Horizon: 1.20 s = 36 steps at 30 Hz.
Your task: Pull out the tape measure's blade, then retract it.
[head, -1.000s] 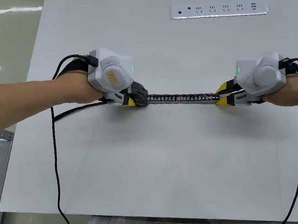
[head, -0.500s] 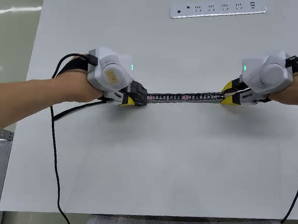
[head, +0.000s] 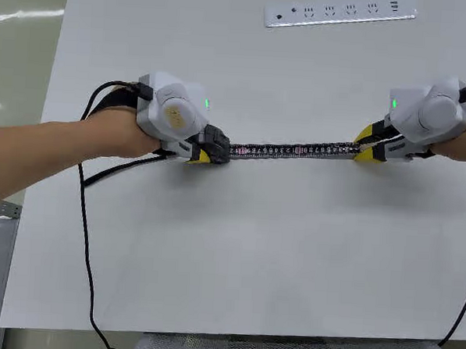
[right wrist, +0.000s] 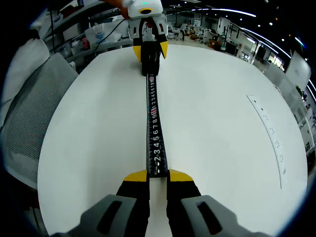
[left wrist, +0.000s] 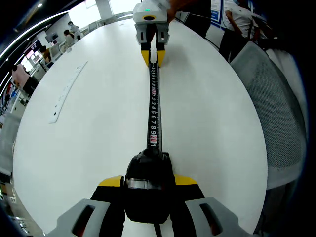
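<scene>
the stretched blade (head: pixel 293 152) bars the line between left gripper (head: pixel 208 154) and right gripper (head: pixel 367 144). open table (head: pixel 252 254) lies on its near side; a power strip (head: pixel 341 14) lies well beyond.

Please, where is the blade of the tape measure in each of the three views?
Head view: the blade runs level across the middle.
Left gripper view: it runs up the centre from the case.
Right gripper view: it runs up the centre from the jaws.
Shared landmark: the power strip.
</scene>
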Tool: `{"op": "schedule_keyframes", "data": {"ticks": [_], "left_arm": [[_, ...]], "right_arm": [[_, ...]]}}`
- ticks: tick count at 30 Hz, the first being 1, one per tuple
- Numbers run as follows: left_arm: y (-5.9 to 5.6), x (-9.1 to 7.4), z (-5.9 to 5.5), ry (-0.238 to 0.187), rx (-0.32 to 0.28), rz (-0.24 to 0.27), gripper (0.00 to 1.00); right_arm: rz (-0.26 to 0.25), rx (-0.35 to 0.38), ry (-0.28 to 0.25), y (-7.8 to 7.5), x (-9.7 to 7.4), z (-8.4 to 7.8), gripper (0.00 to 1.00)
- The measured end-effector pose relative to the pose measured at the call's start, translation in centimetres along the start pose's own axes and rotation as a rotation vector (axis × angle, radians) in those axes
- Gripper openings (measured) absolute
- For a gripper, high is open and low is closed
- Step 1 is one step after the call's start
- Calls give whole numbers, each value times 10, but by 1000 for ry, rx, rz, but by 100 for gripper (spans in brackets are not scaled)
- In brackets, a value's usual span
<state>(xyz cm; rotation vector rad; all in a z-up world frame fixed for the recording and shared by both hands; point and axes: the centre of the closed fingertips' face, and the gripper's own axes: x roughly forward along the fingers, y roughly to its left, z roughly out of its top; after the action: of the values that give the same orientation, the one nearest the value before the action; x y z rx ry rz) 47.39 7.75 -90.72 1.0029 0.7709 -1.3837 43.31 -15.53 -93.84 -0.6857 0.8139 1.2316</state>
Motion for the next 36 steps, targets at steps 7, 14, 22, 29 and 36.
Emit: {"op": "schedule_keyframes", "data": {"ticks": [7, 14, 22, 29, 36], "left_arm": [[0, 0, 0, 1, 0, 0, 32], [0, 0, 0, 2, -2, -2, 32], [-1, 0, 1, -1, -2, -2, 32], [-1, 0, 1, -14, -4, -7, 33], [-2, 0, 1, -22, -1, 4, 33]], "right_arm": [[-2, 6, 1, -1, -1, -4, 11], [1, 11, 2, -1, -3, -6, 11], [6, 4, 9, -1, -4, -5, 12], [12, 8, 11, 0, -4, -3, 13], [14, -25, 34, 1, -4, -3, 13]]}}
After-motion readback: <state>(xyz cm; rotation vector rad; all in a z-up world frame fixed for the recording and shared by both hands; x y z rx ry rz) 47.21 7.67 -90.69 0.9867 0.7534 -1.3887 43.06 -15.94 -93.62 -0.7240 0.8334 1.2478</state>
